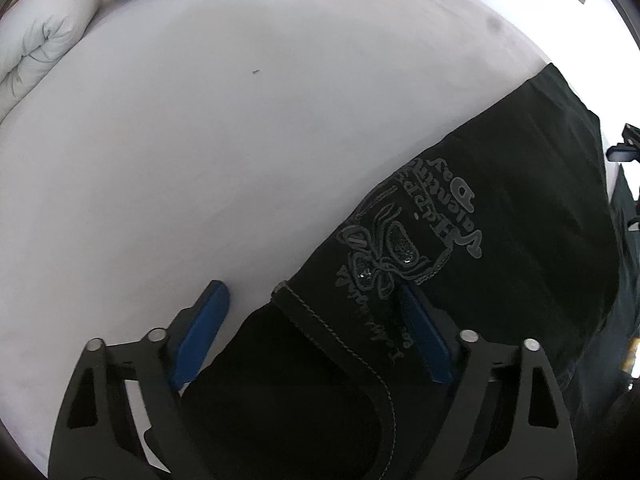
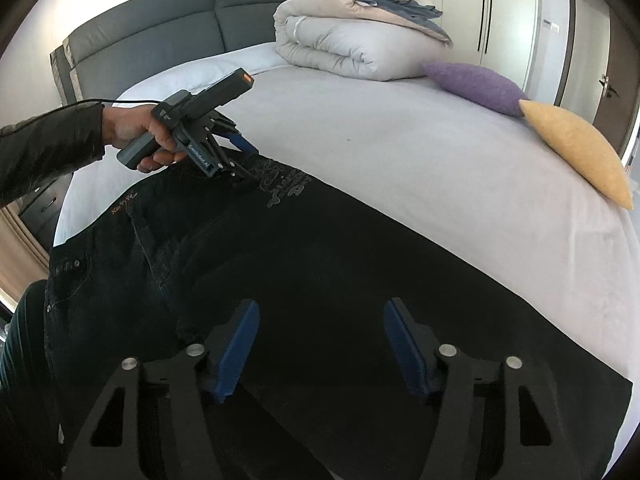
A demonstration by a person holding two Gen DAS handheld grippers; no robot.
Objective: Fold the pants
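Observation:
Black pants [image 2: 320, 272] with a grey printed design [image 1: 404, 240] lie flat across the near part of the bed, also showing in the left wrist view [image 1: 500, 208]. My left gripper [image 1: 316, 300] is open, its blue fingers straddling a stitched edge of the pants near the design; one finger [image 1: 208, 320] is over the bare sheet. It also shows in the right wrist view [image 2: 244, 160], held by a hand. My right gripper [image 2: 318, 320] is open just above the middle of the pants, holding nothing.
The bed sheet [image 2: 400, 140] is pale grey. A folded duvet [image 2: 348, 36], a purple cushion [image 2: 476, 84] and a yellow cushion [image 2: 576, 152] lie at the far and right sides. A grey headboard [image 2: 160, 28] stands behind. A nightstand [image 2: 44, 204] is at left.

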